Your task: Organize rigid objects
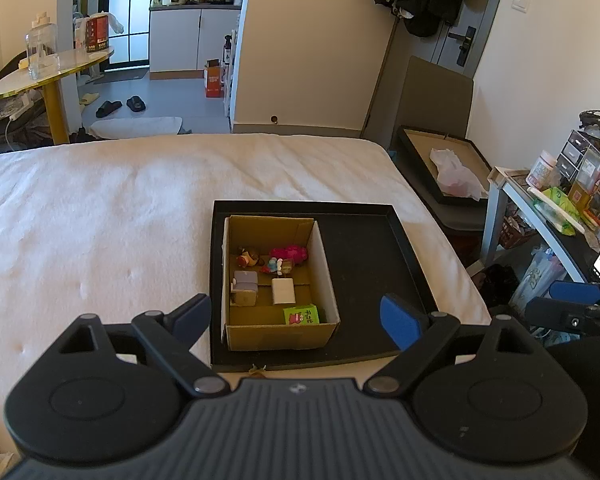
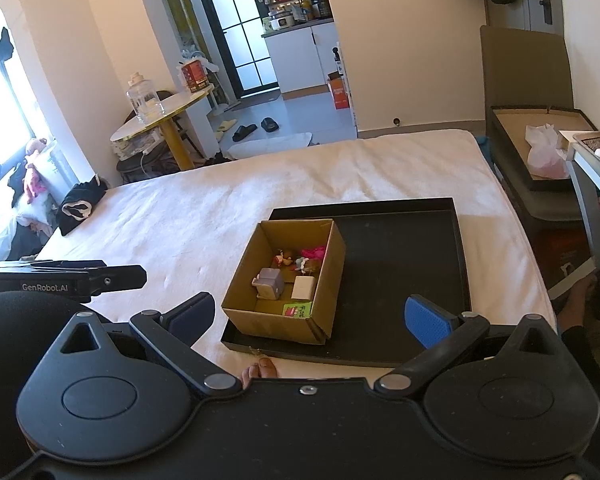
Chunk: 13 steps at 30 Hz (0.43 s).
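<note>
An open cardboard box (image 1: 320, 248) (image 2: 332, 260) stands in the left half of a black tray (image 1: 372, 248) (image 2: 400, 264) on the white bed. Inside lie a pink toy (image 1: 289, 253) (image 2: 314, 253), small figurines (image 1: 247, 258) (image 2: 284, 259), a grey block toy (image 1: 245, 286) (image 2: 269, 283), a white cube (image 1: 283, 291) (image 2: 303, 287) and a green packet (image 1: 301, 315) (image 2: 297, 310). My left gripper (image 1: 298, 320) hangs open above the box's near side. My right gripper (image 2: 310, 318) is open too, above the tray's near edge. Both hold nothing.
The white bed (image 1: 100, 220) (image 2: 180, 208) stretches left and far. Beside the bed on the right sit another black tray with a plastic bag (image 1: 454, 172) (image 2: 544, 152) and a cluttered shelf (image 1: 560, 196). A round table (image 1: 48, 68) (image 2: 160, 116) stands beyond the bed. A toe (image 2: 266, 368) shows at the tray's near edge.
</note>
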Tool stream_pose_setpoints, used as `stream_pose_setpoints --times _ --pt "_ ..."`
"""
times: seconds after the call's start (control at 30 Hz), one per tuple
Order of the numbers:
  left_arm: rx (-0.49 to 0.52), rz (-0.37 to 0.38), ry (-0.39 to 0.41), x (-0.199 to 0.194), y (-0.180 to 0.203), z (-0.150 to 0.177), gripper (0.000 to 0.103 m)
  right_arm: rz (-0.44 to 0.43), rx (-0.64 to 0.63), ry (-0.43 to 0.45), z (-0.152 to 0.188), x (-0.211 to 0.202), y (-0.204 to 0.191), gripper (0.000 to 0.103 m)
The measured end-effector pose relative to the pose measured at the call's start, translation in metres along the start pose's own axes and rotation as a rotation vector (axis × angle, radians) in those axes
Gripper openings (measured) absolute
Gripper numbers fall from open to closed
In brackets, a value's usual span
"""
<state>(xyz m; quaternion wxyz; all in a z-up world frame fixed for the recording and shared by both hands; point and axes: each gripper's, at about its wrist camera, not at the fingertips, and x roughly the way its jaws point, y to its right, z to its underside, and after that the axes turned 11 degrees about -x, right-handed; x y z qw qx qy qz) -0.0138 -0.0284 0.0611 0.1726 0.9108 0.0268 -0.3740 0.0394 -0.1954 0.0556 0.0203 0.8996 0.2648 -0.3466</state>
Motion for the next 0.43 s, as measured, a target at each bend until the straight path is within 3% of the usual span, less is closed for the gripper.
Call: stream_pose_setpoints --times 0.43 --pt "0.002 -0.003 0.011 -0.002 0.0016 0.0009 0.091 0.005 0.008 -0.004 0.0021 0.0014 0.0006 0.103"
